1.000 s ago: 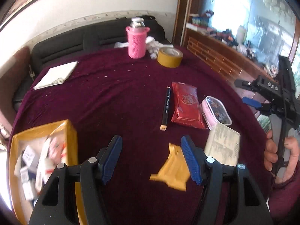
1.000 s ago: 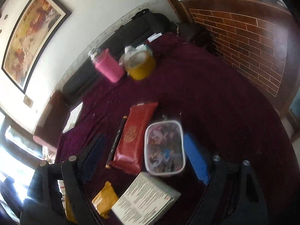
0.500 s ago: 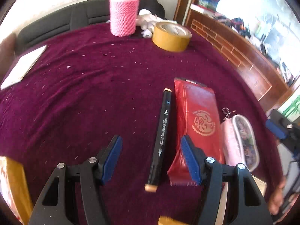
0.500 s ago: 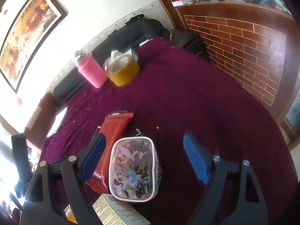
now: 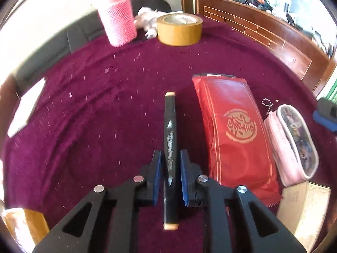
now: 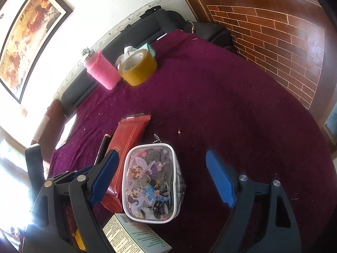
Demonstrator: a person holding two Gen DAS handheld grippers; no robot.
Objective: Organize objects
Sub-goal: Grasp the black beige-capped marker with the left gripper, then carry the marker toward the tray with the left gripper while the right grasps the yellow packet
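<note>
A black marker [image 5: 170, 130] with tan ends lies on the maroon tablecloth [image 5: 94, 126], pointing away from me. My left gripper [image 5: 170, 152] is closing on it, blue pads against its sides near the close end. A red packet [image 5: 233, 130] lies just right of the marker, then a pink cartoon pouch [image 5: 292, 143]. In the right wrist view my right gripper [image 6: 162, 154] stands open low over the pouch [image 6: 151, 183], which sits between the fingers, nearer the left one, untouched. The red packet [image 6: 128, 130] is beside that finger.
A printed carton [image 6: 130, 234] lies just in front of the pouch. At the table's far side stand a pink-sleeved bottle [image 5: 119, 23] and a tape roll [image 5: 179, 29]. White paper [image 5: 25, 109] lies at the left edge, a yellow box [image 5: 31, 223] at the near left.
My left gripper moved forward and down from the yellow packet to the marker, then shut around it. The right gripper sank a little toward the pouch, still open.
</note>
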